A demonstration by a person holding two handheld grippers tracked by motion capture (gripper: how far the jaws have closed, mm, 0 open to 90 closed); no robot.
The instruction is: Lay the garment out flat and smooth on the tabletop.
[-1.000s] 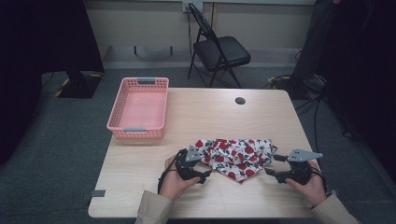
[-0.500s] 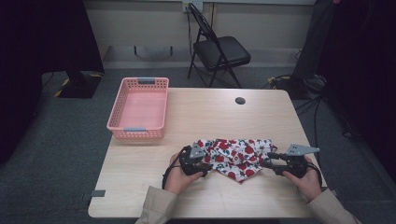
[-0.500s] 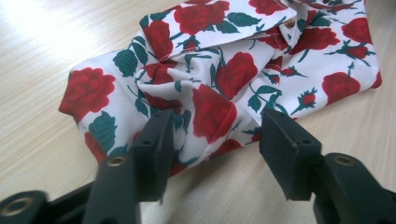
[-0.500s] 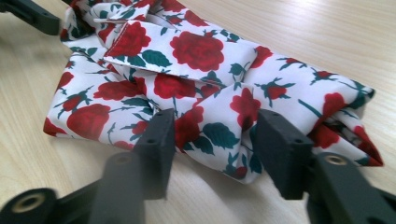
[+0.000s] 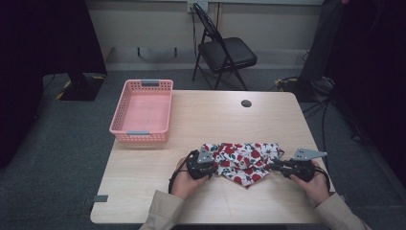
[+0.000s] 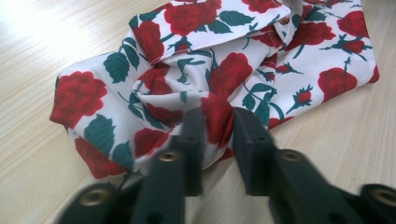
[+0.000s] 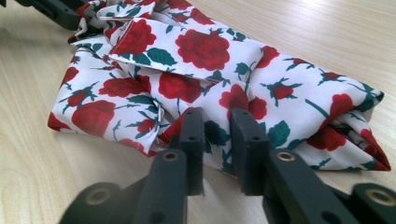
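A white cloth (image 5: 244, 160) printed with red roses and green leaves lies bunched and folded on the near part of the wooden table (image 5: 230, 120). My left gripper (image 5: 214, 166) is at its left end and my right gripper (image 5: 274, 166) at its right end, each held in one of the person's hands. Both pairs of jaws have just been closing. In the left gripper view the left gripper (image 6: 217, 119) pinches a gathered fold of the cloth (image 6: 224, 70). In the right gripper view the right gripper (image 7: 216, 119) pinches the near edge of the cloth (image 7: 201, 46).
A pink plastic basket (image 5: 141, 111) stands at the table's far left with nothing visible in it. A small black round spot (image 5: 246, 103) lies near the far edge. A black folding chair (image 5: 225, 52) stands behind the table.
Both pairs of jaws have gone from wide apart to closed on the two ends of the cloth. The hands have hardly shifted.
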